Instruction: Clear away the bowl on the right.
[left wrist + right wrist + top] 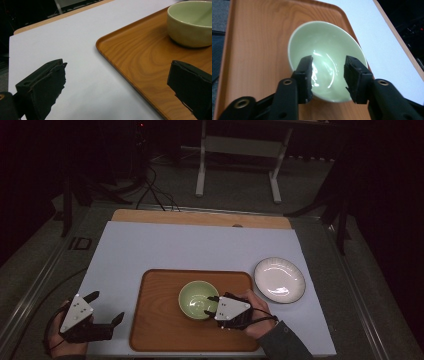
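A pale green bowl (196, 299) (324, 50) stands upright and empty in the middle of a wooden tray (160, 320) (254, 42). My right gripper (210, 305) (328, 60) hovers at the bowl's near right rim, jaws apart, with nothing pressed between the pads. My left gripper (107, 306) (119, 63) rests at the table's front left, open wide. In the left gripper view the tray (140, 57) shows its left edge between the jaws, with the bowl (191, 23) beyond at the upper right.
An empty white plate (279, 279) with a dark rim lies on the white mat (200, 245) to the right of the tray. A wooden board edge runs along the mat's far side. A white table frame stands on the floor beyond.
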